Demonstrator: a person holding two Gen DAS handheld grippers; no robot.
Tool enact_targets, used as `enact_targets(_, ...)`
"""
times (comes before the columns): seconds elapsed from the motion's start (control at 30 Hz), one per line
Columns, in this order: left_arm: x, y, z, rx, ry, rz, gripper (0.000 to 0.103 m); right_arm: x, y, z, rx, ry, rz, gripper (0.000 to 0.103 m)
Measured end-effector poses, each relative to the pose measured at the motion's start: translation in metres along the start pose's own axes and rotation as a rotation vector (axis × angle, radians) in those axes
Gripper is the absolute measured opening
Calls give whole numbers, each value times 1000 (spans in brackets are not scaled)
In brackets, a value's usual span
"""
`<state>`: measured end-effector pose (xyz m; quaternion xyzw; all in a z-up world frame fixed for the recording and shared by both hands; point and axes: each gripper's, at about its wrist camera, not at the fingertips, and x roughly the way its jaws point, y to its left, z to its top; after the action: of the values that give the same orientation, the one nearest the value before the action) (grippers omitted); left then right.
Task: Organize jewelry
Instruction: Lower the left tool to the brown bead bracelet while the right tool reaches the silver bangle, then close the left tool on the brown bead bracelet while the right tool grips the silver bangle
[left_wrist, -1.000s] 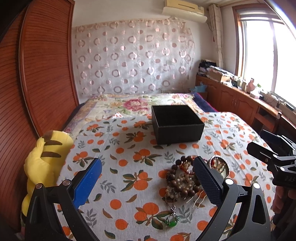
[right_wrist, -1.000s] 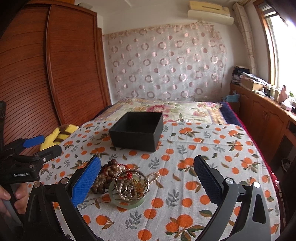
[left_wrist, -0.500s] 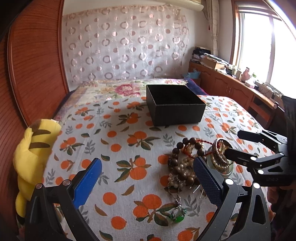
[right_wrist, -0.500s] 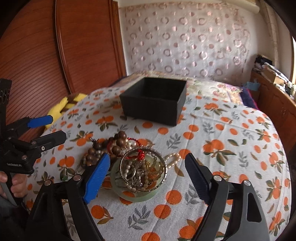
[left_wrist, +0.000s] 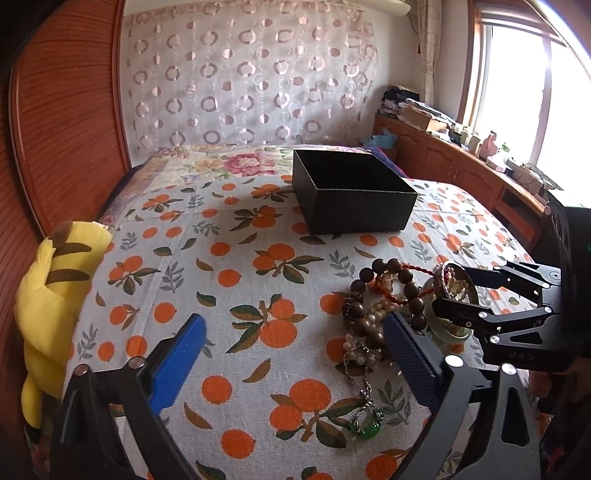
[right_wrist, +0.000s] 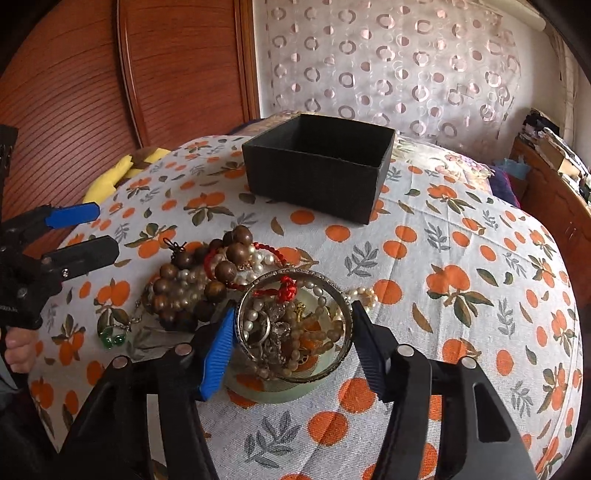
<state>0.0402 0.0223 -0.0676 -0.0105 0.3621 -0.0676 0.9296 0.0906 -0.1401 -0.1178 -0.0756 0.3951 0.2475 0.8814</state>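
A pale green bowl (right_wrist: 273, 391) full of beads, rings and a silver bangle (right_wrist: 295, 325) stands on the orange-print cloth. My right gripper (right_wrist: 291, 347) has closed around the bowl, its fingers against both sides. Beside it lies a heap of brown wooden beads and pearls (right_wrist: 195, 284), with a green pendant (right_wrist: 110, 338) on a chain. An open black box (right_wrist: 317, 166) stands farther back. In the left wrist view my left gripper (left_wrist: 291, 354) is open and empty, left of the bead heap (left_wrist: 376, 306), the bowl (left_wrist: 448, 295) and the box (left_wrist: 351, 192).
A yellow plush toy (left_wrist: 51, 295) lies at the bed's left edge by the wooden wardrobe (left_wrist: 55, 129). A wooden cabinet with clutter (left_wrist: 461, 162) runs along the right under the window. The patterned curtain (left_wrist: 251, 74) hangs behind.
My right gripper has moved down and forward onto the bowl and narrowed around it. My left gripper has dropped lower and closer to the cloth, still open.
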Motion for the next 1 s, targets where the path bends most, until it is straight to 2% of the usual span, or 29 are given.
enact_targets(0.1, 4, -2, 0, 5, 12, -9, 83, -3, -1, -1, 0, -7, -3, 62)
enact_targets(0.33, 20, -6, 4, 17, 60, -72, 60, -16, -6, -3, 16, -39, -7, 62)
enact_targets(0.4, 26, -9, 5, 25, 78, -98, 51, -21, -8, -5, 21, -48, -9, 62)
enact_targets(0.53, 37, -13, 9, 29, 109, -137, 39, -28, -12, -6, 29, -62, -8, 62)
enact_targets(0.57, 40, -14, 10, 31, 115, -151, 33, -30, -12, -6, 30, -65, -7, 62)
enact_targets(0.77, 47, -22, 15, 50, 120, -186, 15, -38, -11, -7, 28, -84, -7, 62)
enact_targets(1.0, 56, -29, 29, 85, 133, -210, 14, -39, -12, -10, 30, -83, -8, 63)
